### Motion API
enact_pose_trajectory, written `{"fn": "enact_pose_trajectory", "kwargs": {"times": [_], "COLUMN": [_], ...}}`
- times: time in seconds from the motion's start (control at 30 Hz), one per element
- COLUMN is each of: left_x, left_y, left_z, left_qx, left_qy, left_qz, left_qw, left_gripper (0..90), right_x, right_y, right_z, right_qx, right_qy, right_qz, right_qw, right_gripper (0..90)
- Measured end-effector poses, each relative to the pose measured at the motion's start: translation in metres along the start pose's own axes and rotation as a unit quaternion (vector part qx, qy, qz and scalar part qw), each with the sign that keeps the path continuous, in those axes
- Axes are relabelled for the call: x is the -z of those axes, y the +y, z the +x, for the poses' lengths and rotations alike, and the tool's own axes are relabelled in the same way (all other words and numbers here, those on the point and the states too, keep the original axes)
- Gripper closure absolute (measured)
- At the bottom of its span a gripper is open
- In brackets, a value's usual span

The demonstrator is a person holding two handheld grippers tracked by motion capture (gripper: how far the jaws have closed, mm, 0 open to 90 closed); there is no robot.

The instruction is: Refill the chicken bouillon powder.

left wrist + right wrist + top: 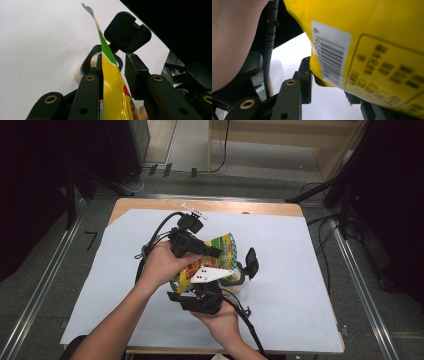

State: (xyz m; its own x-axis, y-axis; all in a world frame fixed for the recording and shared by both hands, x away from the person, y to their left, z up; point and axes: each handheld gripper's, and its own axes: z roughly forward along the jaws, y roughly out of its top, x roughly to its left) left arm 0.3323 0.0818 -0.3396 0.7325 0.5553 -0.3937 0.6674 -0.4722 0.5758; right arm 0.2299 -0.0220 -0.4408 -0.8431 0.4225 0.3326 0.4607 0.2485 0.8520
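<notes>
A yellow and green snack bag (226, 247) hangs tilted above a small round jar (239, 279) whose black hinged lid (251, 262) stands raised. My left gripper (214, 252) is shut on the bag near its upper end. In the left gripper view the bag (112, 87) runs edge-on between the jaws of my left gripper (113, 72), with its tip over the jar's rim (86, 66) and lid (127, 31). My right gripper (197, 285) is shut on the bag's lower end. The barcode side of the bag (374, 37) hides one jaw of my right gripper (329, 90).
A white sheet (300, 270) covers the wooden table (270, 209). A small white clip (194, 211) lies near the far edge. Cables trail from both grippers across the sheet. Metal rails (360, 285) run along the floor on both sides.
</notes>
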Motion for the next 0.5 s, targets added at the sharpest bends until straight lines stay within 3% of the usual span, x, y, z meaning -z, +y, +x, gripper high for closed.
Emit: {"fn": "enact_pose_trajectory", "kwargs": {"times": [0.3, 0.5], "left_x": [-0.0038, -0.0064], "left_y": [0.0017, 0.0067], "left_z": [0.0007, 0.0092], "left_qx": [0.006, 0.021], "left_qy": [0.002, -0.011], "left_qz": [0.006, 0.013], "left_qw": [1.0000, 0.9996], "left_gripper": [74.2, 74.4], "right_x": [0.0007, 0.0011], "right_y": [-0.0003, 0.0033], "right_z": [0.0007, -0.0034], "right_qx": [0.013, 0.012], "right_qy": [-0.010, -0.017], "right_qz": [0.008, 0.016], "right_qw": [0.9998, 0.9996], "right_gripper": [63.6, 63.5]}}
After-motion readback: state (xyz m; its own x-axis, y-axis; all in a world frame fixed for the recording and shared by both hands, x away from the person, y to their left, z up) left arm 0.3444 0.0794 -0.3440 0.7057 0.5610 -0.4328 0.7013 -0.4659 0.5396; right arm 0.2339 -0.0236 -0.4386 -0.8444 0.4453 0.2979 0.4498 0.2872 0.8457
